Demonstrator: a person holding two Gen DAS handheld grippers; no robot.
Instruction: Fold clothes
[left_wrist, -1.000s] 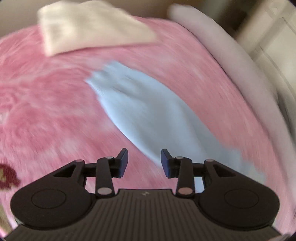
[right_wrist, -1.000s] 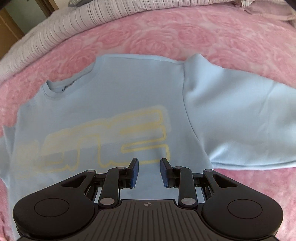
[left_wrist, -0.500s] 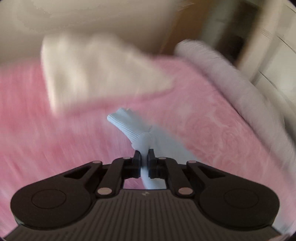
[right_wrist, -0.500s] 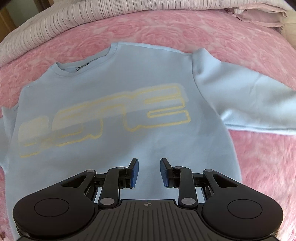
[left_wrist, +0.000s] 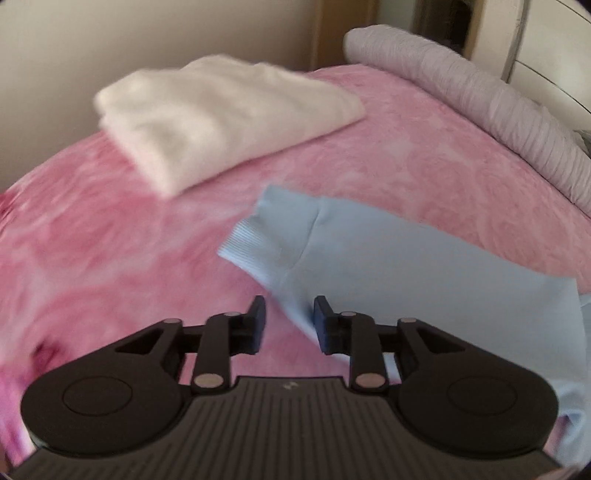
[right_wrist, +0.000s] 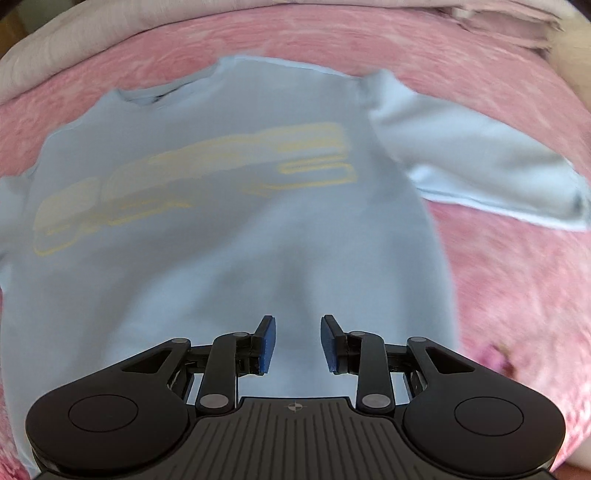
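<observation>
Left wrist view — your left gripper (left_wrist: 289, 321): jaws parted, nothing pinched between them; it sits low over the bed, pointing along the bedspread toward the wall.
Left wrist view — sleeve (left_wrist: 388, 266): the light blue sleeve lies flat on the pink bedspread (left_wrist: 110, 258), running from lower right up to its ribbed cuff (left_wrist: 251, 240); the sleeve's lower edge passes just in front of your right-hand fingertip, and from this angle you cannot tell whether it touches the pad.
Left wrist view — folded garment (left_wrist: 221, 118): a cream folded piece rests on the bedspread beyond the cuff, well apart from it, near the wall.
Left wrist view — bolster (left_wrist: 480, 99): a pale lilac ribbed roll runs along the far right edge of the bed.
Right wrist view — your right gripper (right_wrist: 298, 343): jaws released, blue pads facing each other with a clear gap; it is held above the lower middle of the garment, aimed toward the collar.
Right wrist view — sweatshirt (right_wrist: 221, 258): light blue, spread front-up on the bedspread, collar (right_wrist: 147, 98) away from you, yellow outlined lettering (right_wrist: 192, 181) across the chest; blur makes the letters unreadable.
Right wrist view — right-side sleeve (right_wrist: 480, 173): stretched outward to the right, flat on the pink cover.
Right wrist view — hem: hidden under the gripper body.
</observation>
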